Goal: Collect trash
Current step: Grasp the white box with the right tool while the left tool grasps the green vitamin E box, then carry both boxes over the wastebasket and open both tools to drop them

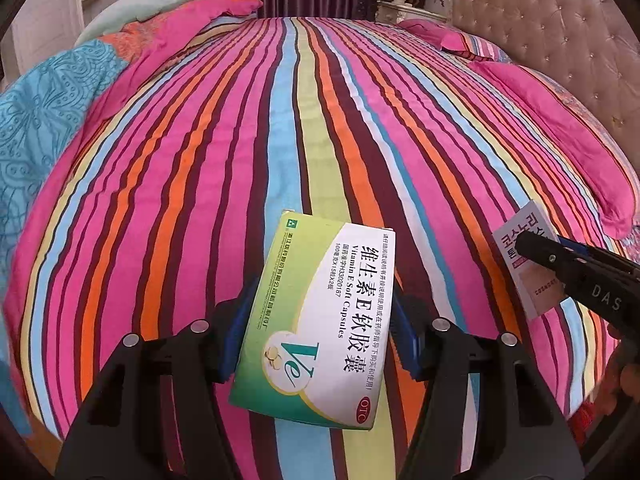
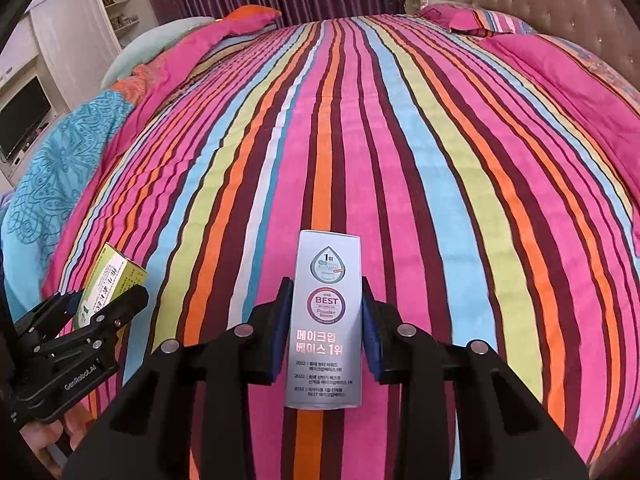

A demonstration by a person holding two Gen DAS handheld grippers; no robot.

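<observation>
My left gripper (image 1: pixel 320 328) is shut on a green and white Vitamin E capsule box (image 1: pixel 316 316), held above the striped bed. My right gripper (image 2: pixel 326 328) is shut on a tall grey cosmetics box (image 2: pixel 326 320) with Korean print. In the left wrist view the right gripper (image 1: pixel 532 250) shows at the right edge with the grey box (image 1: pixel 524 240). In the right wrist view the left gripper (image 2: pixel 108 304) shows at the lower left with the green box (image 2: pixel 114 274).
A bed with a bright striped cover (image 1: pixel 320 120) fills both views. Pink pillows (image 1: pixel 560 128) lie along a tufted headboard (image 1: pixel 560 20) on the right. A blue patterned quilt (image 2: pixel 60 160) is heaped at the left. A white cabinet with a TV (image 2: pixel 24 116) stands far left.
</observation>
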